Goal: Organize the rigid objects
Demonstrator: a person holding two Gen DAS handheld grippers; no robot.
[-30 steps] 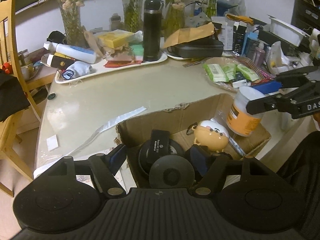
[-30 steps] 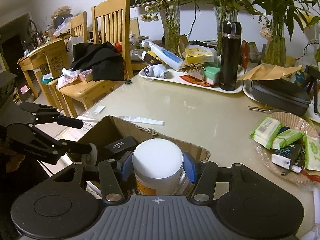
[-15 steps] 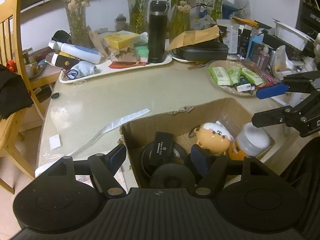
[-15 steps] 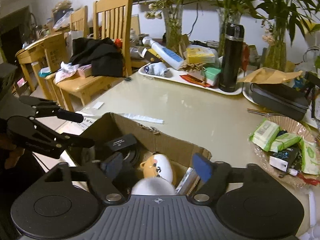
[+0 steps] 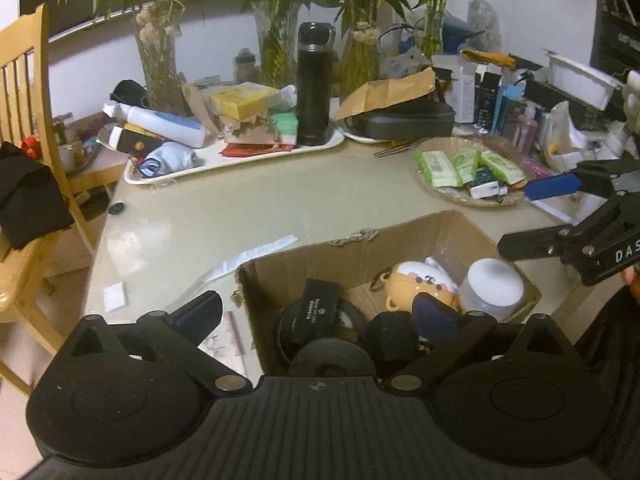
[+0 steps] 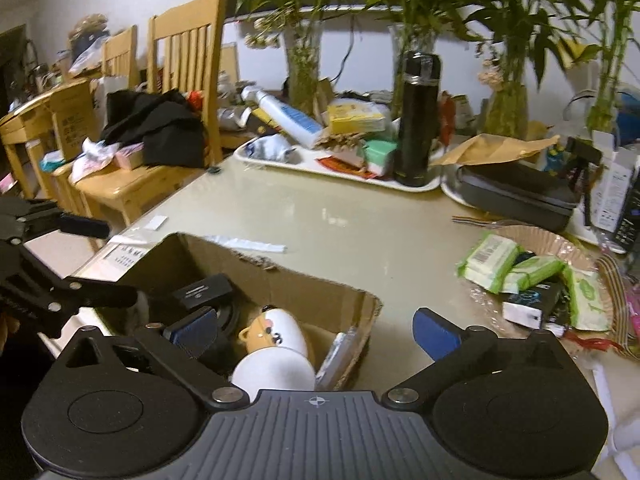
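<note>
An open cardboard box [image 5: 360, 248] stands at the table's near edge. Inside lie a white-lidded orange jar [image 5: 491, 289], an orange and white toy figure [image 5: 416, 280], and black round items with a small black case [image 5: 316, 316]. The jar also shows in the right wrist view [image 6: 272, 372], with the toy figure [image 6: 276, 332] behind it. My left gripper [image 5: 316, 312] is open and empty over the box's near left. My right gripper [image 6: 316, 330] is open and empty above the box's right end, clear of the jar.
A white tray [image 5: 240, 156] holds a black flask [image 5: 314, 84], a tube and boxes at the back. A wicker basket [image 5: 468, 168] of green packets sits at the right. A black case [image 5: 404, 122] lies behind. Wooden chairs [image 6: 160, 128] stand to the left.
My right gripper let go of the white-lidded jar into the box, opened wide and lifted away. My left gripper stayed open and rose slightly.
</note>
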